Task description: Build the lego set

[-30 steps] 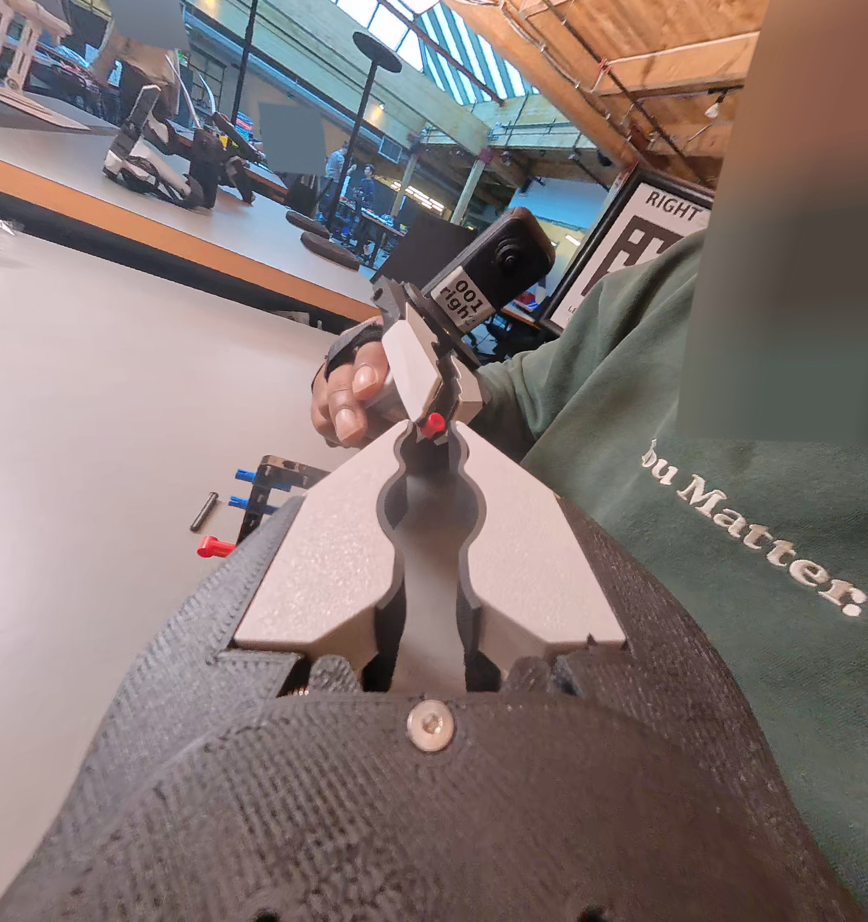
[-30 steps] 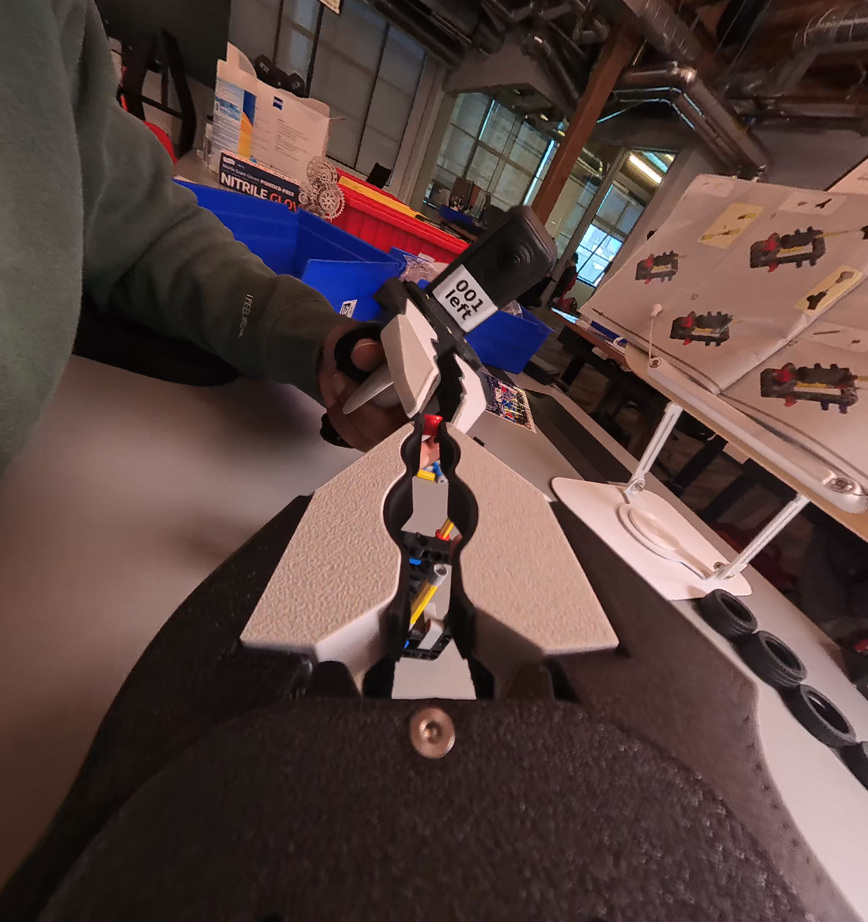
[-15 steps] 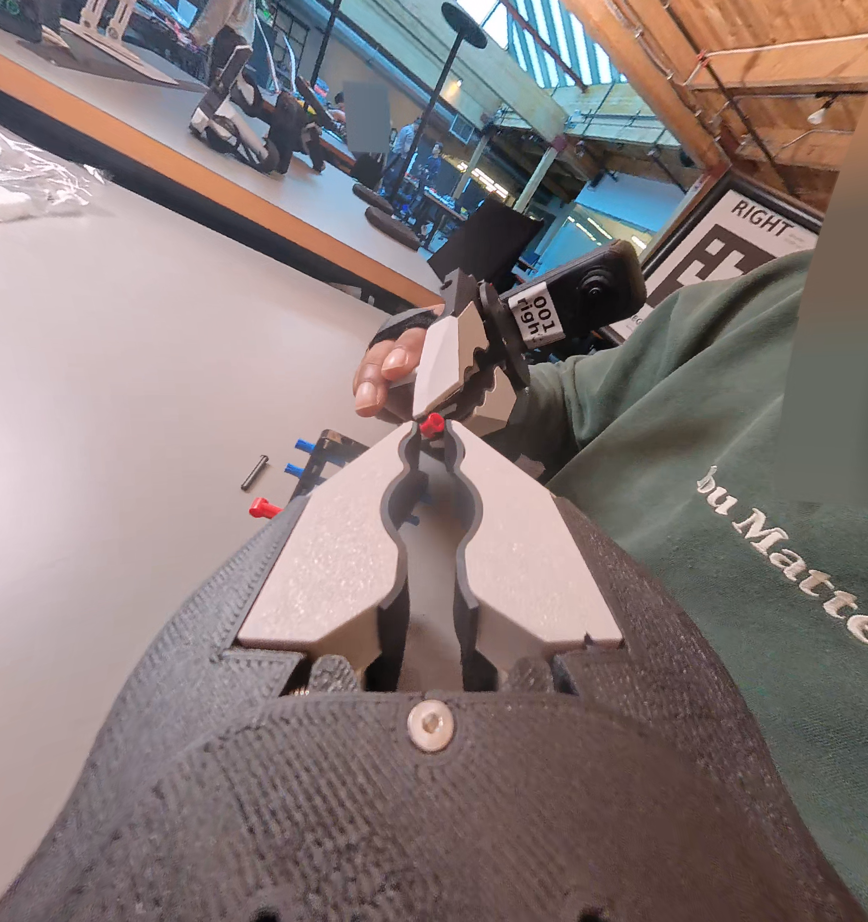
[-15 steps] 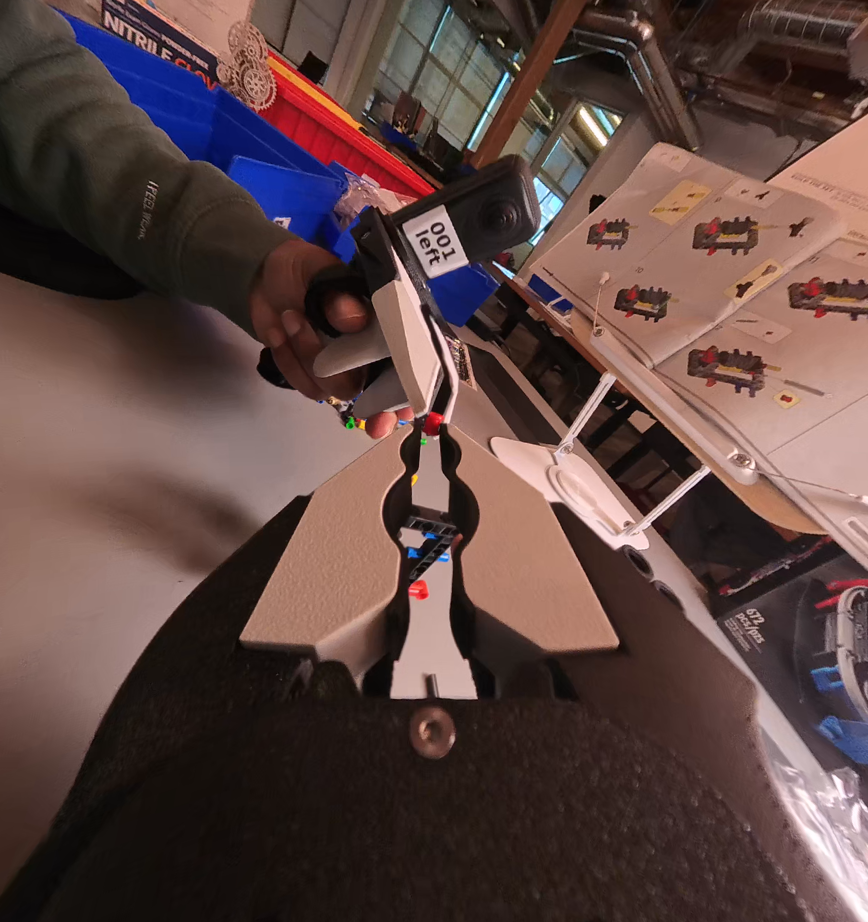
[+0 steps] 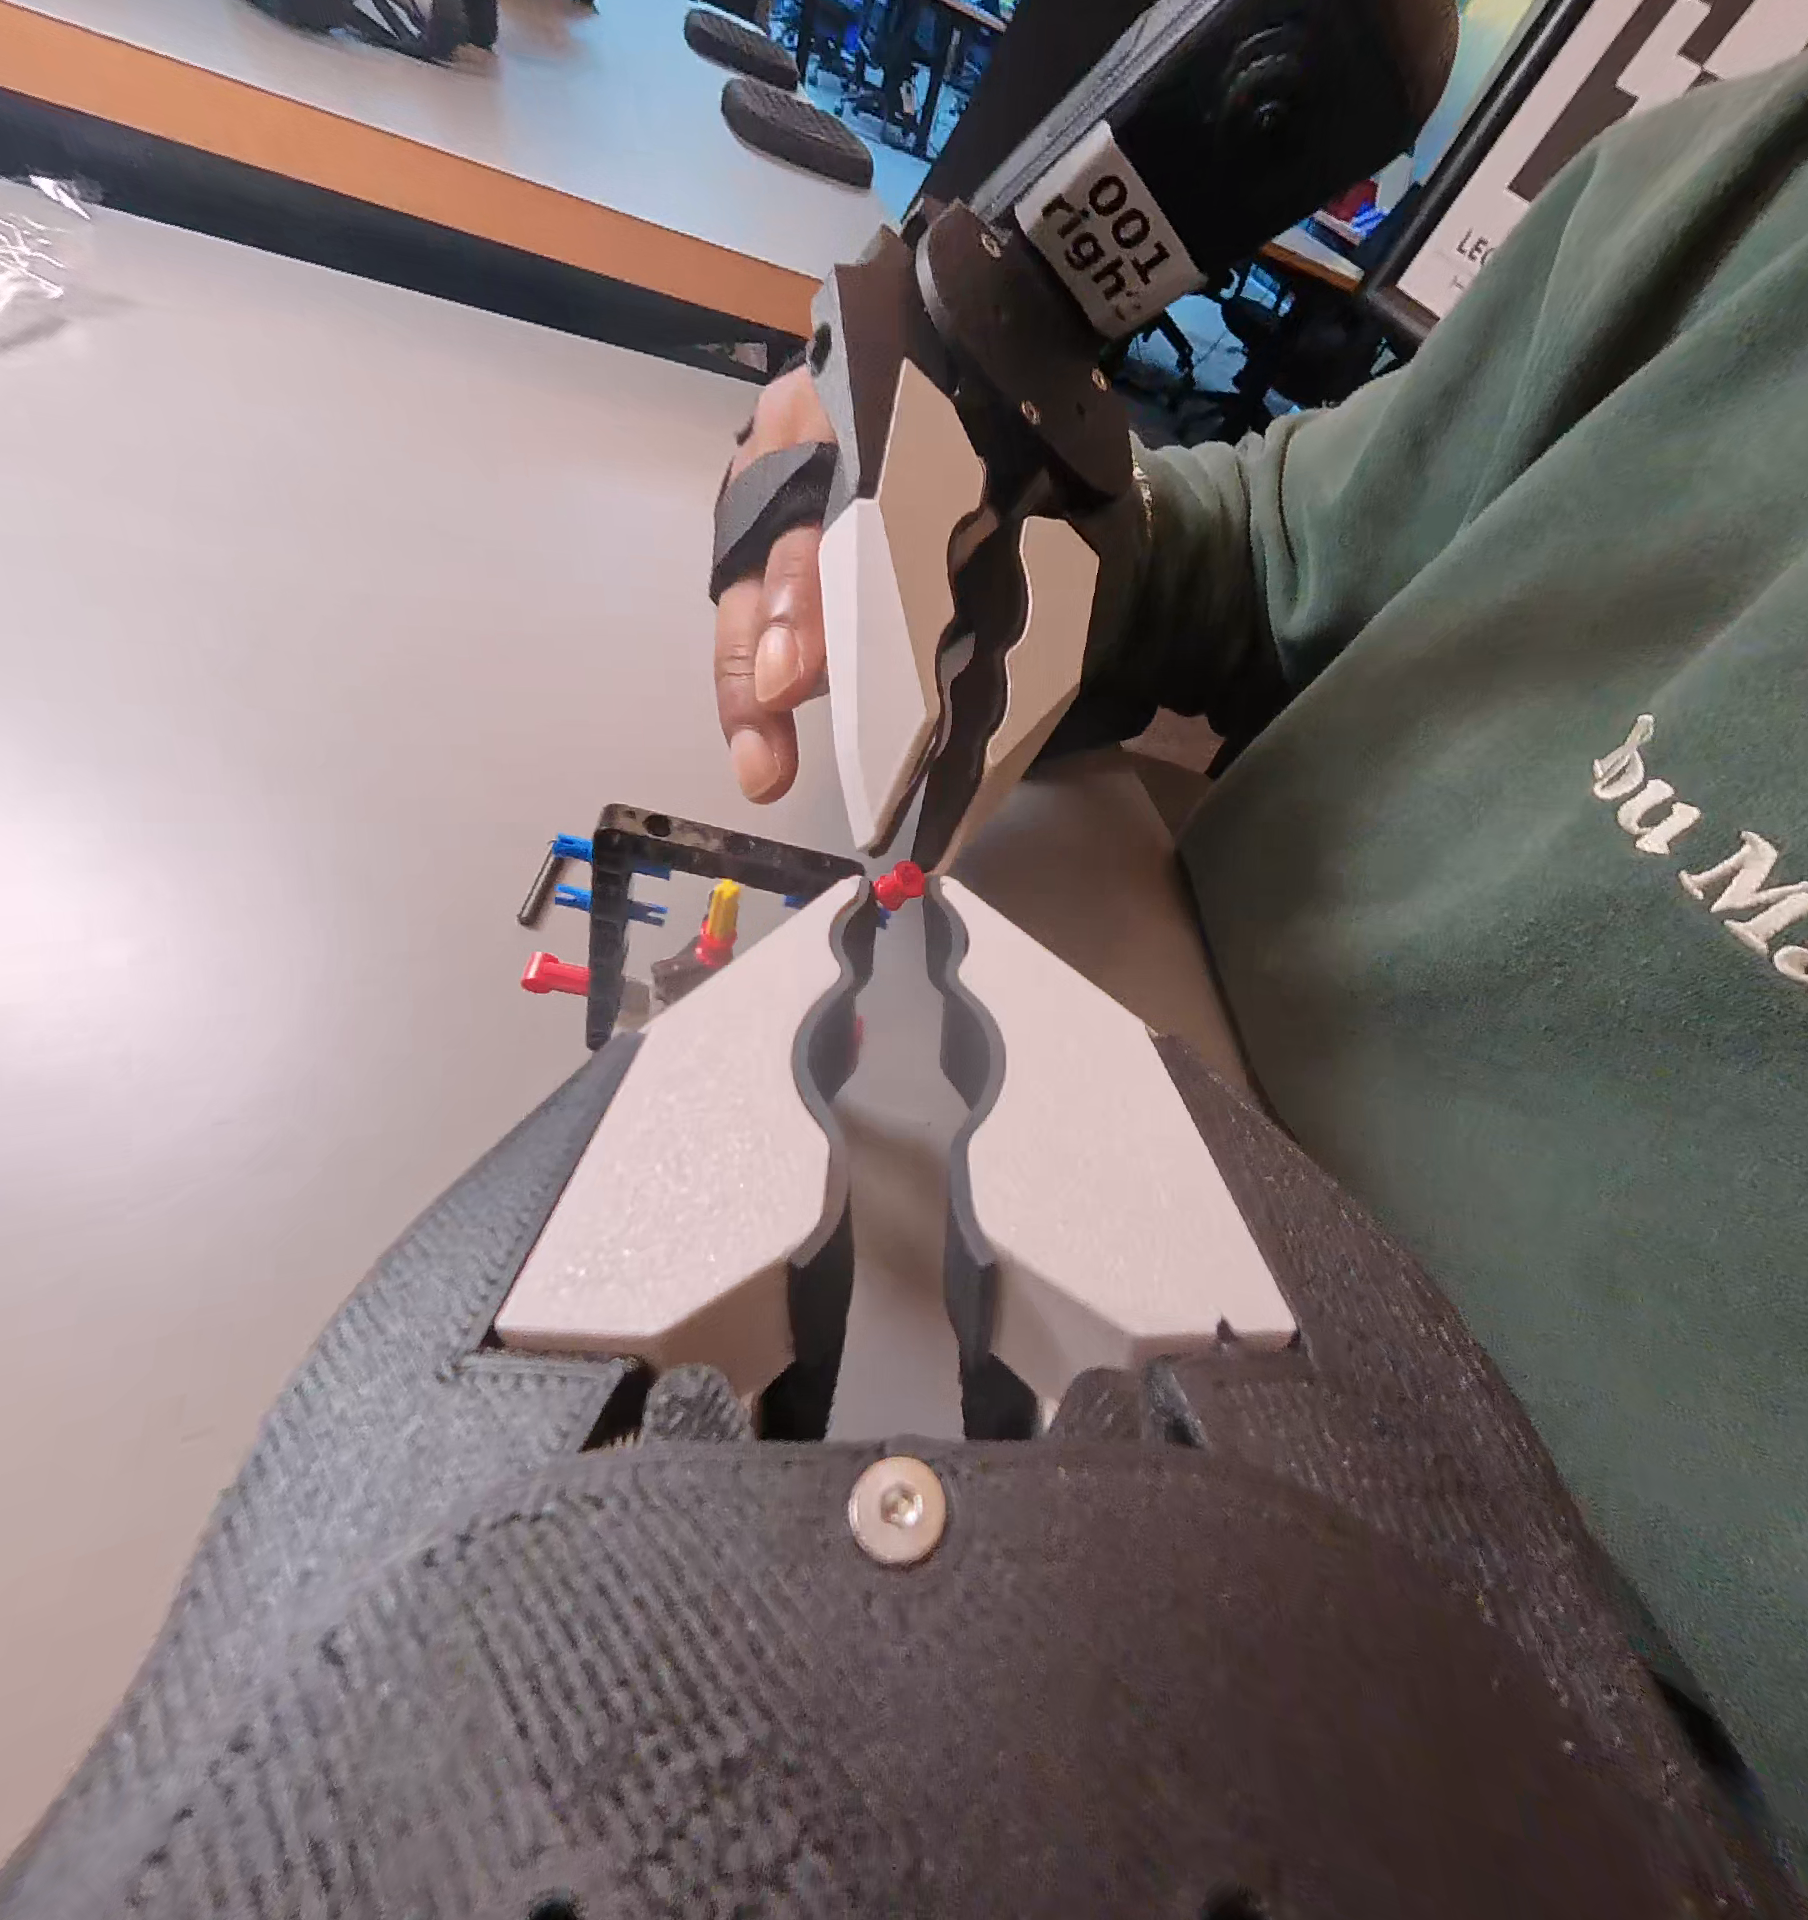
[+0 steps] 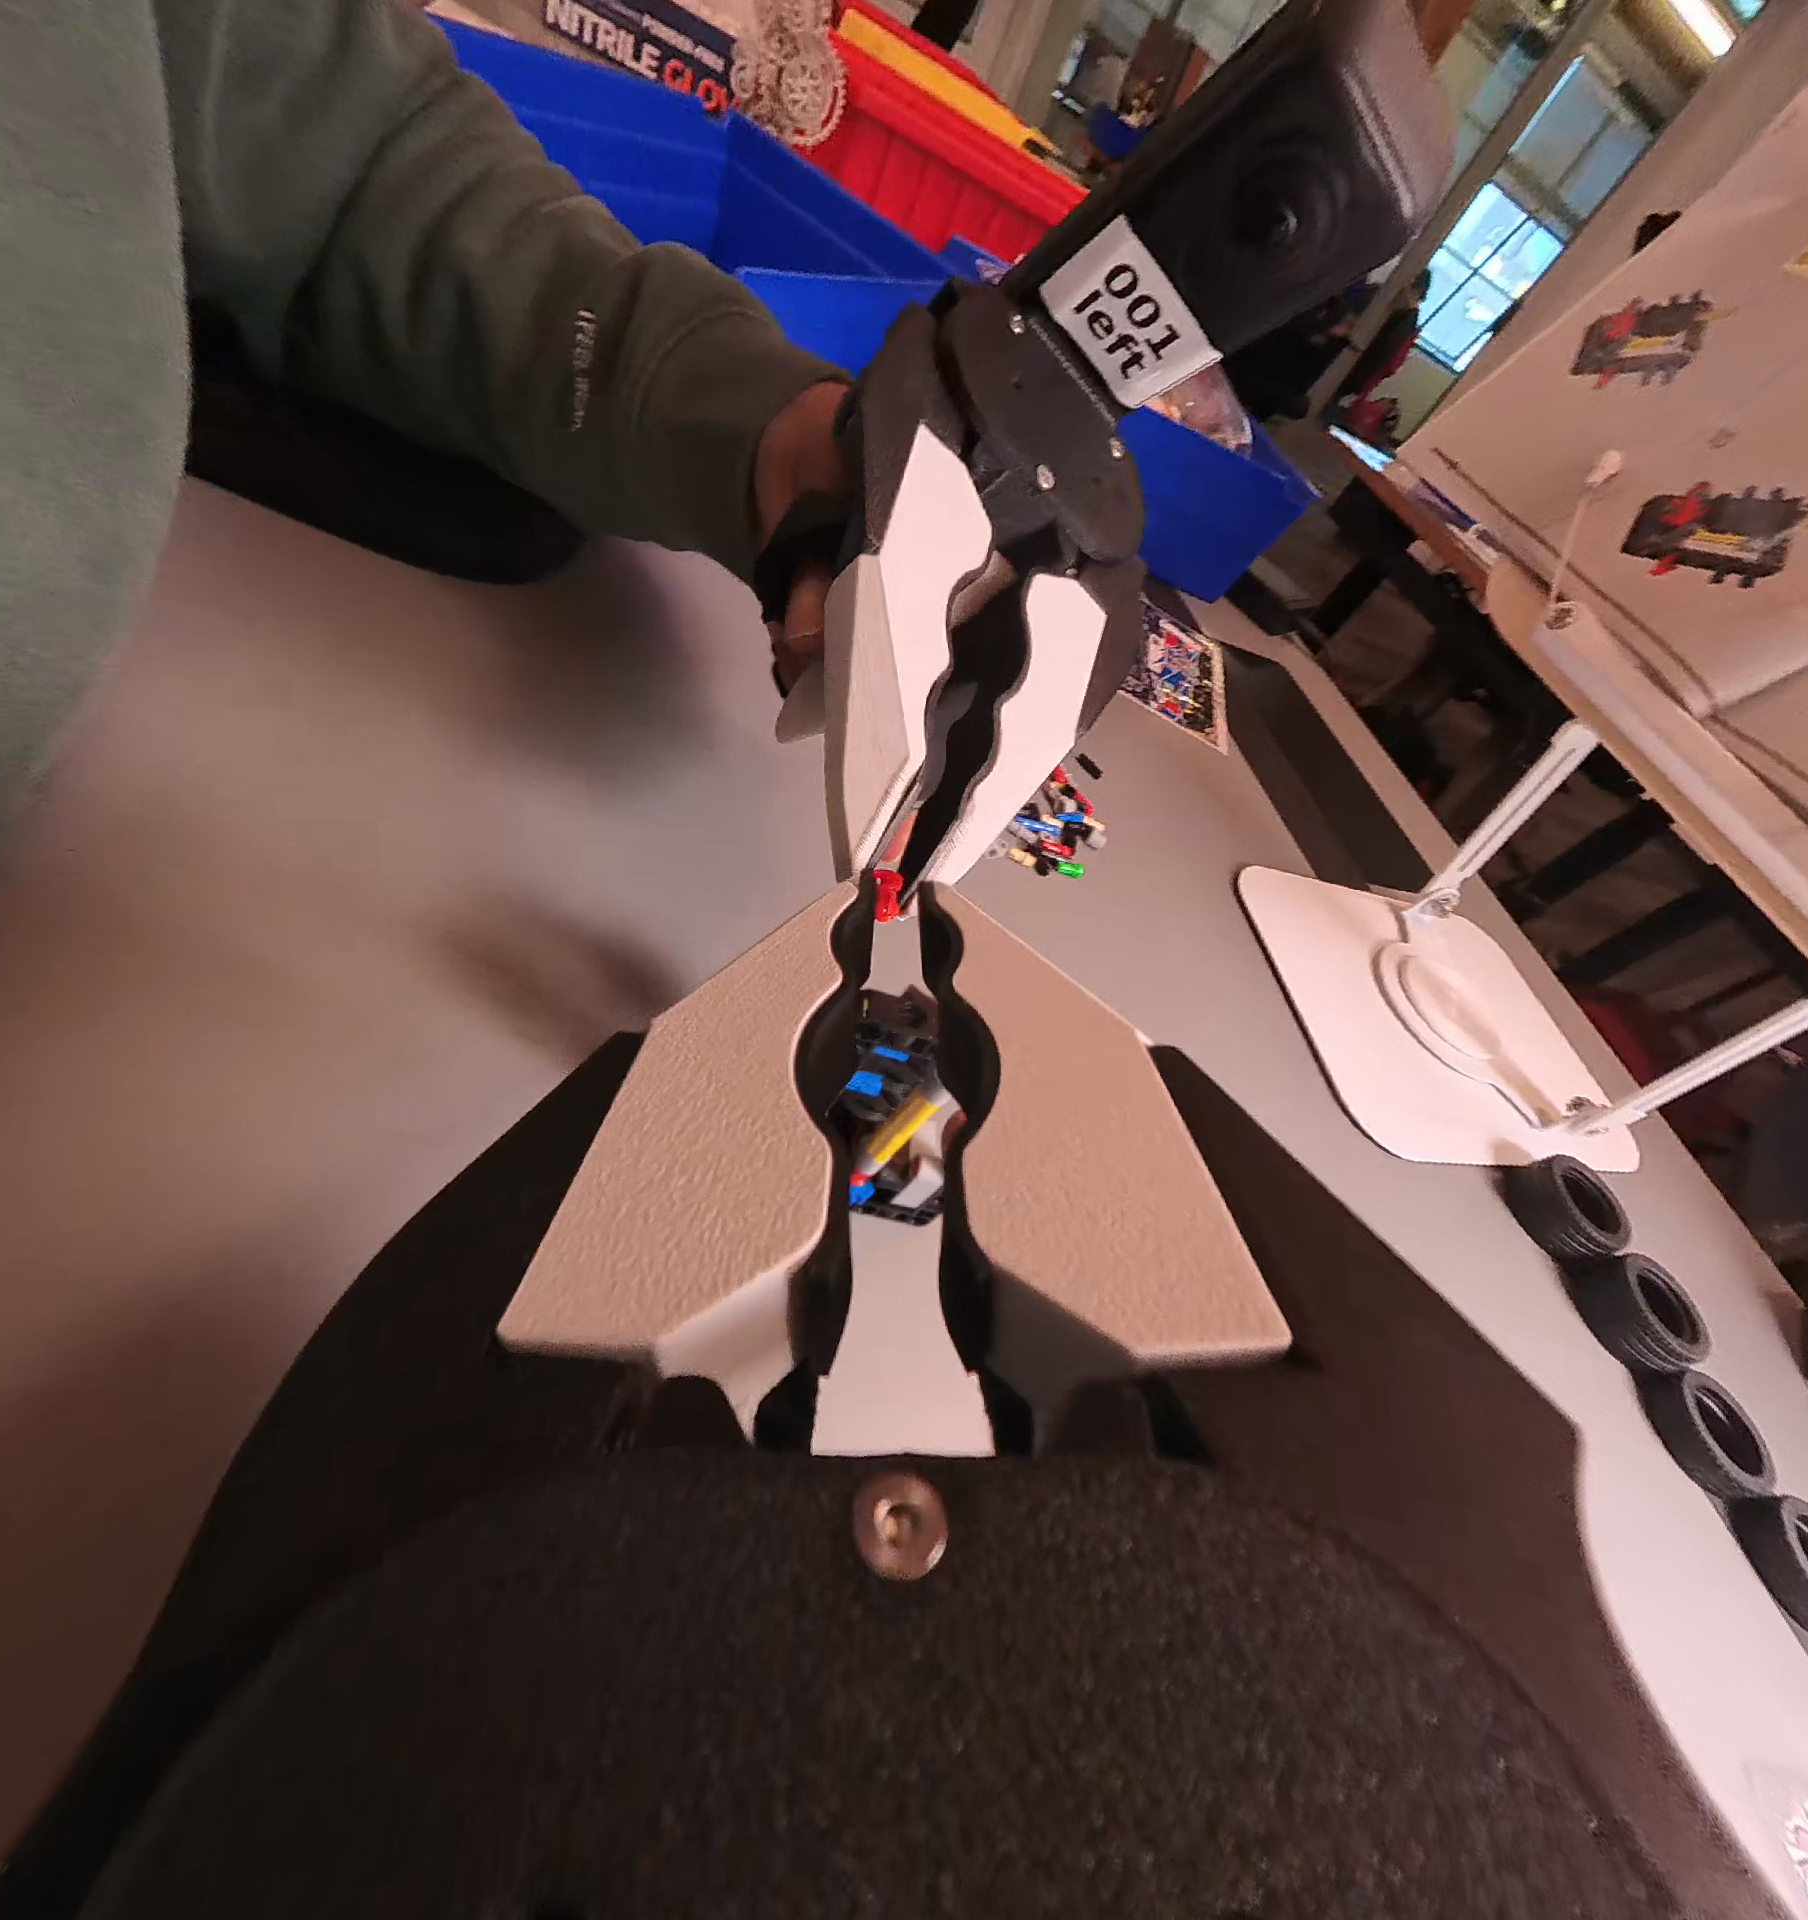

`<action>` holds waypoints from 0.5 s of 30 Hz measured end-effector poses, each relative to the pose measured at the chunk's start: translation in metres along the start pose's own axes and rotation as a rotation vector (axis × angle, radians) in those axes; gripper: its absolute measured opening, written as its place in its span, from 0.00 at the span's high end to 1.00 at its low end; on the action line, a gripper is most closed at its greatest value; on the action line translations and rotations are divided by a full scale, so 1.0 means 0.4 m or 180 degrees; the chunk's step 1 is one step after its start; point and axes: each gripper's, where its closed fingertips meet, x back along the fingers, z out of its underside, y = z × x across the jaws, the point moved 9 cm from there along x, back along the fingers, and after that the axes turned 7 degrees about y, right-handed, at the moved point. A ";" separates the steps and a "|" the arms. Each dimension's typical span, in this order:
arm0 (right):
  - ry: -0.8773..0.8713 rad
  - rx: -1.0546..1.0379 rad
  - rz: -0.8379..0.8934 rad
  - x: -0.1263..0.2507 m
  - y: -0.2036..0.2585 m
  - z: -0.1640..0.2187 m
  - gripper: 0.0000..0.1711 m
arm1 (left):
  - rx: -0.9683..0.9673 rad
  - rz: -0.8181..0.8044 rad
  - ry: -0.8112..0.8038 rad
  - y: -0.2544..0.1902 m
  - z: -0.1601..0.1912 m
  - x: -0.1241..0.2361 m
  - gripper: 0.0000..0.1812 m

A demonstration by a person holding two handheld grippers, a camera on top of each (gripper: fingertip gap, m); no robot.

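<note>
A small red pin (image 5: 898,886) sits where the two grippers meet tip to tip above the table. My left gripper (image 5: 900,891) has its jaws almost closed around the pin. My right gripper (image 5: 910,854) comes down from above, jaws closed to a point on the pin. In the right wrist view the right gripper (image 6: 895,896) has the pin (image 6: 887,896) at its tips, and the left gripper (image 6: 895,871) points down onto it. A black Lego frame (image 5: 718,840) with blue, red and yellow pins lies on the table below, seen through the right fingers' gap (image 6: 895,1132).
A loose black pin (image 5: 536,894) lies left of the frame. A pile of small parts (image 6: 1056,831), a row of black tyres (image 6: 1648,1320) and the white base (image 6: 1419,1029) of the instruction booklet stand are at the right. The person's green sleeve (image 5: 1502,727) is close. My two grippers' fingertips are within a few centimetres of each other.
Both grippers have stayed tip to tip on the red pin and tilted down toward the table. The Lego frame now shows more fully below them.
</note>
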 end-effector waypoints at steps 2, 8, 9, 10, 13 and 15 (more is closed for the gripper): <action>0.0035 0.0032 -0.0094 0.001 0.006 -0.002 0.97 | -0.0016 0.0061 0.0017 -0.005 -0.001 -0.001 0.96; 0.0144 0.0186 -0.0220 -0.005 0.020 -0.012 0.96 | -0.0059 0.0151 0.0160 -0.016 0.002 -0.007 0.96; 0.0153 0.0217 -0.0209 -0.005 0.022 -0.013 0.97 | -0.0055 0.0157 0.0163 -0.016 0.002 -0.006 0.96; 0.0150 0.0234 -0.0198 -0.005 0.023 -0.014 0.97 | -0.0043 0.0168 0.0159 -0.016 0.001 -0.005 0.96; 0.0126 0.0231 -0.0163 -0.006 0.025 -0.015 0.98 | 0.0013 0.0202 0.0146 -0.014 0.002 -0.004 0.96; 0.0092 0.0177 -0.0134 -0.006 0.022 -0.011 0.98 | 0.0037 0.0188 0.0102 -0.011 0.002 -0.002 0.96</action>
